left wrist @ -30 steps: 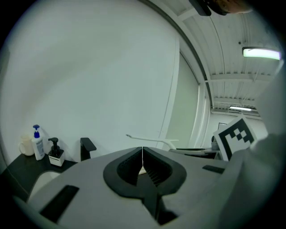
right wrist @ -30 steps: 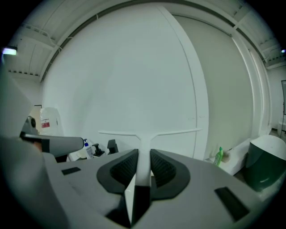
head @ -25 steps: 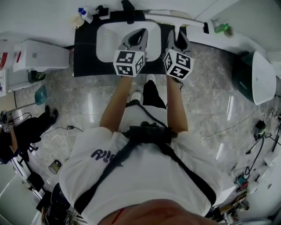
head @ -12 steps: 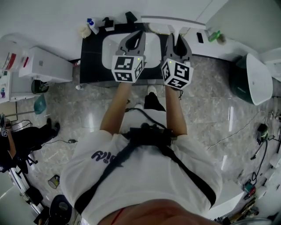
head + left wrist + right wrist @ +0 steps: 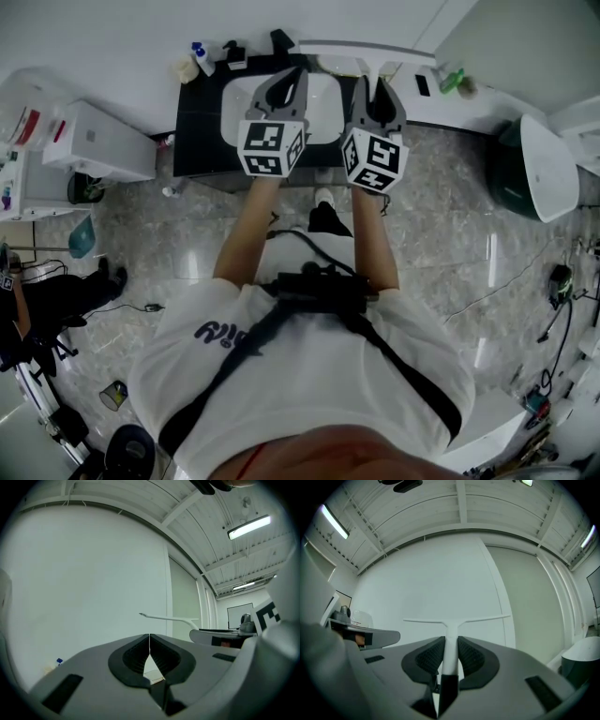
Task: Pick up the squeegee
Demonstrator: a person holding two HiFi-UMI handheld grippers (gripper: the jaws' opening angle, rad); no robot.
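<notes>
White wall ahead, marble-look floor point(image 5: 441, 234) below. A dark surface point(image 5: 192, 131) with a white sink basin point(image 5: 323, 111) sits against the wall.

- Right gripper point(image 5: 377, 89): clamped on the squeegee point(image 5: 366, 47). In the right gripper view the white handle point(image 5: 450, 651) runs straight up between the two black pads point(image 5: 429, 658), which press on it from either side. The handle's black lower section point(image 5: 449, 686) sits further back in the gripper.
- Squeegee: a T-shape. The blade point(image 5: 457, 619) lies crosswise just past the jaw tips, roughly level, and shows against the wall with nothing touching it. In the head view the blade spans above the basin's right half and beyond the right gripper's tips.
- Left gripper point(image 5: 286, 89): clenched with nothing in it. In the left gripper view point(image 5: 149, 637) the jaw tips meet and nothing is between them. It is held just beside the right gripper, over the basin. One end of the blade point(image 5: 164, 618) shows ahead and to its right, apart from it.
- Both marker cubes face the head camera, left point(image 5: 272, 145) and right point(image 5: 375, 159).

Also in view: a blue-capped spray bottle point(image 5: 200, 56) at the surface's back-left corner, a green bottle point(image 5: 455, 80) on the white ledge to the right, a white cabinet point(image 5: 94, 141) on the left, and a dark green bin point(image 5: 506, 173) on the right.
</notes>
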